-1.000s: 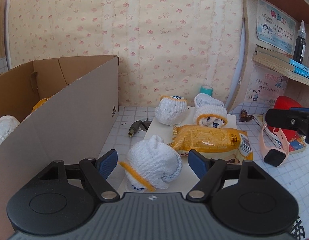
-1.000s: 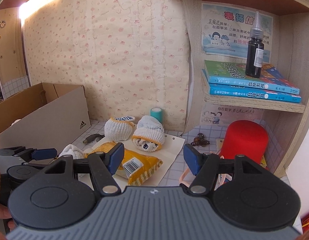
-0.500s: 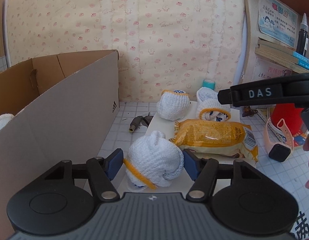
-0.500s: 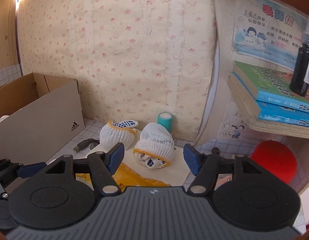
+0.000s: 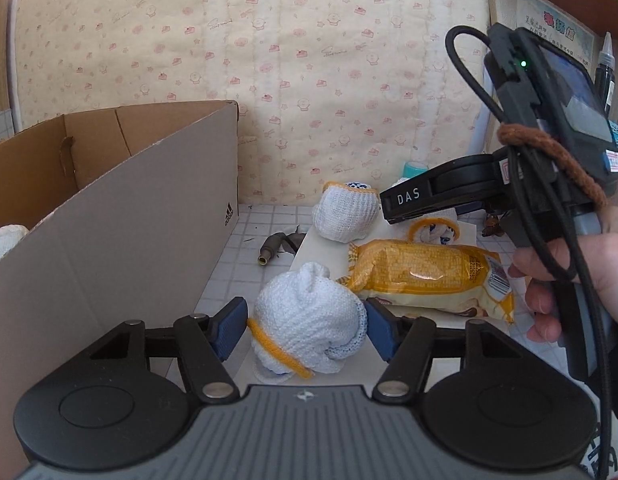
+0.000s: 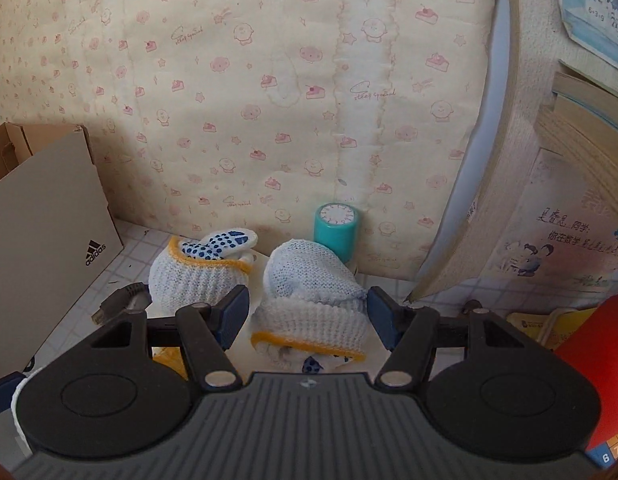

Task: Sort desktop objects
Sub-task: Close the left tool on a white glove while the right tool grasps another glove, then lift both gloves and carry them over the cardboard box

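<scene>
My left gripper (image 5: 305, 326) is shut on a rolled white glove with a yellow cuff (image 5: 309, 312), which lies on a white sheet (image 5: 321, 248). Both blue pads touch its sides. A second rolled glove (image 5: 345, 216) (image 6: 197, 276) sits further back, and a third (image 6: 309, 300) is beside it. My right gripper (image 6: 307, 316) hangs open over the third glove, which shows between its fingers with no clear pressing. One of its fingers (image 5: 409, 200) and the hand holding it show in the left wrist view. A yellow snack packet (image 5: 421, 276) lies between the gloves.
An open cardboard box (image 5: 129, 220) (image 6: 41, 240) stands on the left with a white glove (image 5: 5, 240) inside. A grey plug (image 5: 273, 244) lies near its corner. A teal cap (image 6: 335, 228) stands at the wall. A red object (image 6: 597, 360) and a shelf of books are on the right.
My left jaws have closed in on the near glove. The right gripper has moved forward and down over the far glove, coming into the left wrist view.
</scene>
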Tool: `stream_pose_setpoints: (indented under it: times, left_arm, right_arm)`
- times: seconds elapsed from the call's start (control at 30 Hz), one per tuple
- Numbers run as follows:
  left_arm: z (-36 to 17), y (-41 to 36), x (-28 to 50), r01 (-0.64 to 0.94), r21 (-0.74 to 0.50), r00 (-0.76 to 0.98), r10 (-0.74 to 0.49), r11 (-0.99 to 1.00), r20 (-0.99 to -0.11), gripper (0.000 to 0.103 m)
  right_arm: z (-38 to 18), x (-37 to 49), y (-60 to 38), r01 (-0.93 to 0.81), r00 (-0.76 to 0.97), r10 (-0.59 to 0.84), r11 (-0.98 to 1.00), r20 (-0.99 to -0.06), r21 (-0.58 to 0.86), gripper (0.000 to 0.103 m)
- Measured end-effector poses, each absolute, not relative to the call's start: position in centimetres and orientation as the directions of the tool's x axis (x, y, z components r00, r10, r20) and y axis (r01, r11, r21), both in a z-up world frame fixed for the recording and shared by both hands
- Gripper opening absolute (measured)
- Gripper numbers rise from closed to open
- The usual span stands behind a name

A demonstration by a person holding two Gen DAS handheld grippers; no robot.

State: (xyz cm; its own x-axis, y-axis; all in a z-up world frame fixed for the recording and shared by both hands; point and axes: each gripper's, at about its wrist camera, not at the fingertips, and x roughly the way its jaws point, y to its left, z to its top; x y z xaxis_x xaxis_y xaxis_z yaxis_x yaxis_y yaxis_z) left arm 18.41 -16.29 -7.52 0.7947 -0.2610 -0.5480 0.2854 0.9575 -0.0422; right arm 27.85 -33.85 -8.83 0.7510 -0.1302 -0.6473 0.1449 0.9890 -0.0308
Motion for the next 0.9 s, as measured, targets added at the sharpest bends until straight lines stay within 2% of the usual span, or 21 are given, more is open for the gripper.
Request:
stream_pose_setpoints:
  times: [0.17, 0.3, 0.43, 0.9]
  left_arm:
    - [-7.6, -16.2, 18.4, 0.286, -0.043, 0.796, -0.263, 0.957, -0.545, 0.066]
    - [-7.6, -16.2, 18.3, 0.287, -0.051, 0.802, -0.269, 0.957, -0.533, 0.059]
    - [-7.4, -16.0, 18.0, 0.288, -0.052, 0.809, -0.272, 0.956, -0.521, 0.051]
    - [-6.2, -15.9, 15.7, 0.3, -0.037, 0.839, -0.283, 0.953, -0.464, 0.045]
  right_arm:
    - [-9.3, 28.1, -34.8, 0.161, 0.756, -0.107, 0.987, -0.646, 0.024, 0.056]
    - [-8.8, 27.1, -34.9, 0.165, 0.775, -0.113, 0.986, -0.621, 0.027, 0.047]
    - [-7.5, 25.4, -34.7, 0.15, 0.806, -0.111, 0.988, -0.581, 0.019, 0.046]
    - [-3.2, 17.8, -32.9, 0.091, 0.893, -0.067, 0.995, -0.446, 0.034, 0.047]
